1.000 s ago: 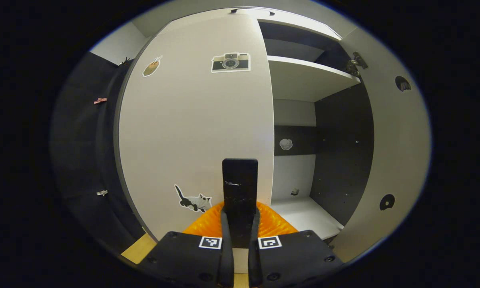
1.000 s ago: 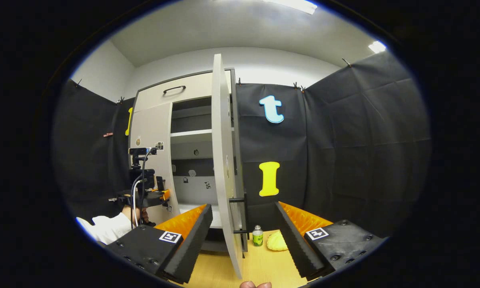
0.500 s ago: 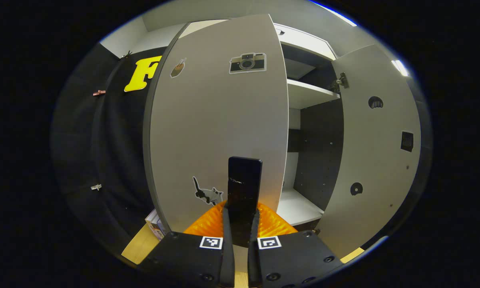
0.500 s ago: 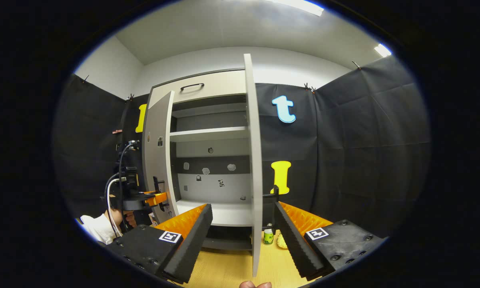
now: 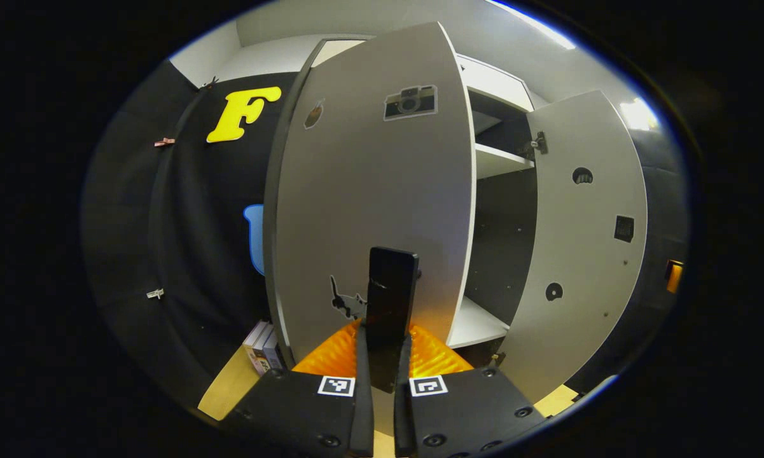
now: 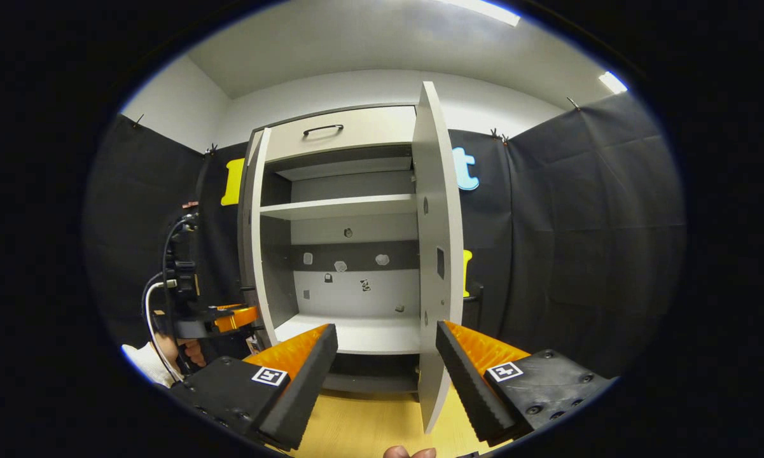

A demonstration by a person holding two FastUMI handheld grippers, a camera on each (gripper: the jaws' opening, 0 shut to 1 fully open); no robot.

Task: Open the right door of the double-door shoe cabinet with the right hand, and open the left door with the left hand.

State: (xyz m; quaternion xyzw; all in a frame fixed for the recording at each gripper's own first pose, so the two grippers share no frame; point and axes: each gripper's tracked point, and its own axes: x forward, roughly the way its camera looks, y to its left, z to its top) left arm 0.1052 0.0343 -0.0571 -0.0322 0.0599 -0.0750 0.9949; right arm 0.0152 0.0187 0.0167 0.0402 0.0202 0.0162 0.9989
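Your left tool (image 5: 382, 346) clamps the left door's handle (image 5: 391, 299) at 6 o'clock for leverage; your right tool (image 6: 387, 369) stands open, clear of the right door (image 6: 439, 254).

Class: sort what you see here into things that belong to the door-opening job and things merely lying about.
Job: left door, its handle clamped in the left gripper; right door; open right gripper.

Lying about: books by the cabinet's foot.

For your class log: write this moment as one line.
left gripper: shut on left door handle | left door: swung open | right gripper: open | right door: open
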